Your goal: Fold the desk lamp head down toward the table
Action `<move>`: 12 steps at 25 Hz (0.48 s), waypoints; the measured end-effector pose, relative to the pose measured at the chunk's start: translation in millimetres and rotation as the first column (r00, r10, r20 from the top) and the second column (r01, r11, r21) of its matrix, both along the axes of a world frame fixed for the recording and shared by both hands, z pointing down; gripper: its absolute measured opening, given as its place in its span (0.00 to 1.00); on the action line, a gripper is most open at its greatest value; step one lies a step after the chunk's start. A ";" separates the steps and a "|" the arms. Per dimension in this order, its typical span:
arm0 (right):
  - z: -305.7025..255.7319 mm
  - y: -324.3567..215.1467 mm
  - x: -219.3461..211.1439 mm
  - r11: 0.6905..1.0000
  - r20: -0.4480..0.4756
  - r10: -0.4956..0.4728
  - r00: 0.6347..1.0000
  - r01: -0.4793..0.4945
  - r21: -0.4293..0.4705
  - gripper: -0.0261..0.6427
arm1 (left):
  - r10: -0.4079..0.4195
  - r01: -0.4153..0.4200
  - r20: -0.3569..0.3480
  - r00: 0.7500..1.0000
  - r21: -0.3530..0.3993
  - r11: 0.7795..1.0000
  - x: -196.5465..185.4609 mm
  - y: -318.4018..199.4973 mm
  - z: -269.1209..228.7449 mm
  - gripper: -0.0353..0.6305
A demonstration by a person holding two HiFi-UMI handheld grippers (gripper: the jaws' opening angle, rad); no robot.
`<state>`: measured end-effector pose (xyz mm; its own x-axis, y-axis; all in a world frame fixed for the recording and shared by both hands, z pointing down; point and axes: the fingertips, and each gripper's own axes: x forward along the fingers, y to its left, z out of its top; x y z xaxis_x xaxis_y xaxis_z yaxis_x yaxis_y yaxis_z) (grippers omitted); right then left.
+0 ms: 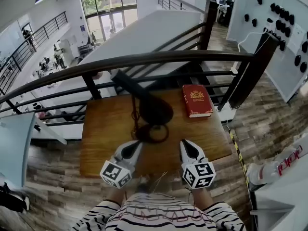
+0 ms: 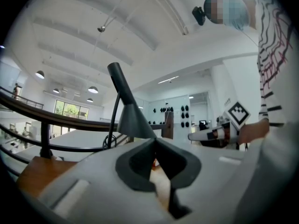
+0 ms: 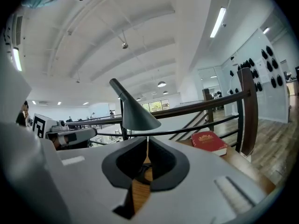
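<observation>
Wooden counter (image 1: 103, 134) set against a dark curved railing (image 1: 144, 58), with an open hall below beyond it. The desk lamp (image 1: 153, 114) stands about mid-counter, its round base (image 1: 153, 134) toward the near edge and a cord (image 1: 135, 113) looped just at its 10 o'clock. The dark cone-shaped lamp head (image 1: 156, 110) sits raised over the base, not down on the counter. Its slim stem runs off toward 11 o'clock. From the left gripper view the lamp head (image 2: 133, 121) opens downward with the stem slanting up to 11 o'clock. The right gripper view shows the same lamp head (image 3: 137, 116) above the counter. A red book (image 1: 196, 100) with a gold emblem lies flat at 2 o'clock from the base, near the far right corner, apart from the lamp. The left tool (image 1: 136, 147) is at 7 o'clock from the base, just short of it, its two halves pressed together with nothing between them; its own view shows the pads (image 2: 140, 160) meeting. The right tool (image 1: 185, 146) is at 5 o'clock from the base, likewise pressed together and empty, pads (image 3: 161, 160) meeting at the tip. Neither tool touches the lamp. Both point toward 12 o'clock, roughly level. Striped sleeves (image 1: 101, 215) are at the bottom edge.
</observation>
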<state>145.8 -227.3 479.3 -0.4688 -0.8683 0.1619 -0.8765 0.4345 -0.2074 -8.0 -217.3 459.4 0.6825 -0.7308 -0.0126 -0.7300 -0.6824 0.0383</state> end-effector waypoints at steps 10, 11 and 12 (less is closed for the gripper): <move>28.9 45.2 28.1 0.998 0.030 -0.010 0.999 0.012 -0.057 0.04 | -0.024 0.024 0.000 1.000 -0.037 0.999 25.5 42.3 20.6 0.06; 30.3 49.7 29.1 0.998 0.032 -0.013 0.999 0.015 -0.059 0.04 | -0.027 0.027 0.002 1.000 -0.040 0.999 27.2 46.6 22.5 0.06; 31.4 54.3 29.9 0.998 0.034 -0.017 0.999 0.019 -0.062 0.04 | -0.032 0.032 0.005 0.999 -0.042 0.999 28.4 50.7 23.9 0.06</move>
<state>175.6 -173.1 510.7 -0.4902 -0.8486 0.1988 -0.8607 0.4354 -0.2638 20.4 -166.6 483.3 0.6586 -0.7522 0.0215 -0.7518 -0.6564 0.0632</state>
